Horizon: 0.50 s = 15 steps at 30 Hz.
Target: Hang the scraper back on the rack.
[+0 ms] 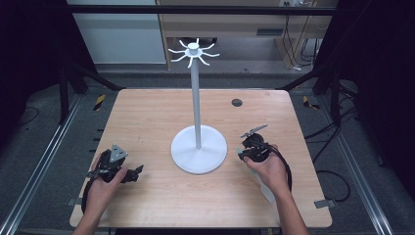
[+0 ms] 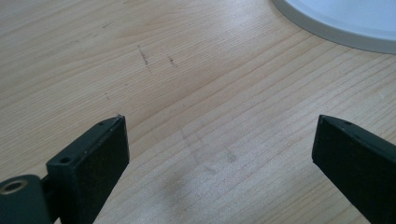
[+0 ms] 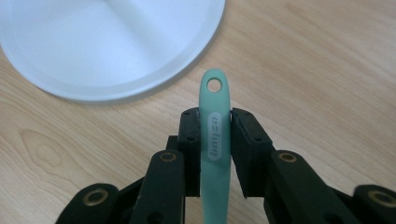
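Note:
A white stand rises from the middle of the table on a round base (image 1: 199,149), with a thin pole (image 1: 196,98) and a ring of hooks (image 1: 194,51) at its top. My right gripper (image 3: 215,114) is shut on a mint-green utensil handle (image 3: 215,135), whose hanging hole points toward the base (image 3: 107,42). In the high view this gripper (image 1: 243,152) sits just right of the base, and a pale end of the utensil (image 1: 266,191) sticks out behind the hand. My left gripper (image 1: 137,172) rests low at the front left. Its jaws (image 2: 219,140) stand open over bare wood, with the base rim (image 2: 345,23) ahead.
The wooden table (image 1: 147,112) has a dark round grommet (image 1: 237,102) at the back right. Black frame posts and metal rails (image 1: 44,161) flank both sides. Cables lie on the floor at right (image 1: 333,181).

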### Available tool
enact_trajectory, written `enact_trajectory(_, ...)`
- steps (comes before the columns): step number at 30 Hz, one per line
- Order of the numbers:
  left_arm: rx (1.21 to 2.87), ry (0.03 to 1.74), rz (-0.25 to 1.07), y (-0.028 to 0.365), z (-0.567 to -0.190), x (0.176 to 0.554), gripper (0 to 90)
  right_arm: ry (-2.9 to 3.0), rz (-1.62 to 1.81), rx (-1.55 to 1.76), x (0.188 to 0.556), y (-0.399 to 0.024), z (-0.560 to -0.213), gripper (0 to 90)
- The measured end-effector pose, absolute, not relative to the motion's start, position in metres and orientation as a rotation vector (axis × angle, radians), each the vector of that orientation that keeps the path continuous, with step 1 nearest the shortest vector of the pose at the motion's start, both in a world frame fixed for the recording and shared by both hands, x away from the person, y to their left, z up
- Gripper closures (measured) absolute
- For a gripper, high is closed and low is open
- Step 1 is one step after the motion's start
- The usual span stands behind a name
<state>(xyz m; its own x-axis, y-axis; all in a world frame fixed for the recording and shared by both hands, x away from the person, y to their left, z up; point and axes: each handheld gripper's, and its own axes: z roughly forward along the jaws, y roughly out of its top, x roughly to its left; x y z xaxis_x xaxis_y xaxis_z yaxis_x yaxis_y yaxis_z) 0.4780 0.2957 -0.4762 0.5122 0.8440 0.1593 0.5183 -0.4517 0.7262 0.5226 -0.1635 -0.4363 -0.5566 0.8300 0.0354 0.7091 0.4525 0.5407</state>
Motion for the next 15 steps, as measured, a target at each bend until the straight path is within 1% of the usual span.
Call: enact_trajectory(15, 2.145, 1.108, 0.684, 0.295, -0.477, 0.478, 3.7, 2.314, 0.941, 1.317, 0.507, -0.188, -0.398, 74.7)
